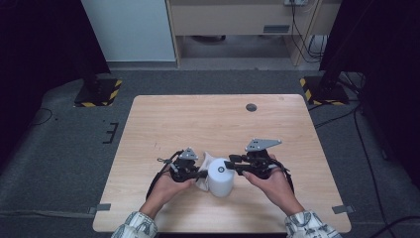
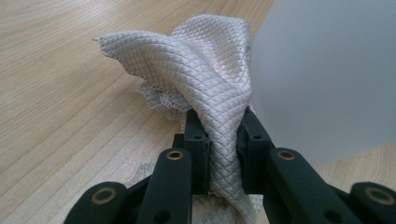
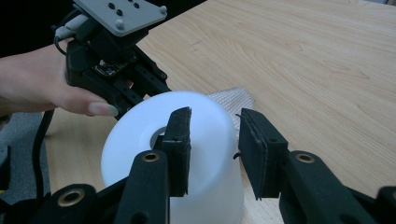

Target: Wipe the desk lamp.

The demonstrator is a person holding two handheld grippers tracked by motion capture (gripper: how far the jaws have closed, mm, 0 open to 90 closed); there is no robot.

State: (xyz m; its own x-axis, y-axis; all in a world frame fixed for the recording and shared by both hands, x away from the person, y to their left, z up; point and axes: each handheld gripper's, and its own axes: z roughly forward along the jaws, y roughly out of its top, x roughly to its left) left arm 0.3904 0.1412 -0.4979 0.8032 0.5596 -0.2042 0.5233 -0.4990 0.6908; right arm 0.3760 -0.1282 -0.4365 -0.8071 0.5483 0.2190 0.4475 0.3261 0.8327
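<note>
Left gripper point(image 2: 223, 140): we see its 2 fingers pinching a bunched fold of the cloth between them, with the cloth rising up out of the grip.
Right gripper point(image 3: 215, 140): we see its 2 fingers partly spread across the top of the cup, 1 on the flat top near the centre hole and the other off the far side; whether they press on the cup we cannot tell.
Cloth point(image 2: 201, 65): a pale quilted piece with a diamond weave, crumpled and touching the left side of the cup; in the high view we see it between the left gripper point(image 1: 190, 171) and the cup.
Cup point(image 1: 220, 178): a white cup standing upside down on the surface, wider at the bottom, with a round hole in the middle of its flat top; we see it between the 2 grippers.
Surface point(image 1: 218, 119): light wood; the cup and cloth sit near its front edge, close to the person's hands.
Right gripper in the high view point(image 1: 232, 165): it points left at the top of the cup.
</note>
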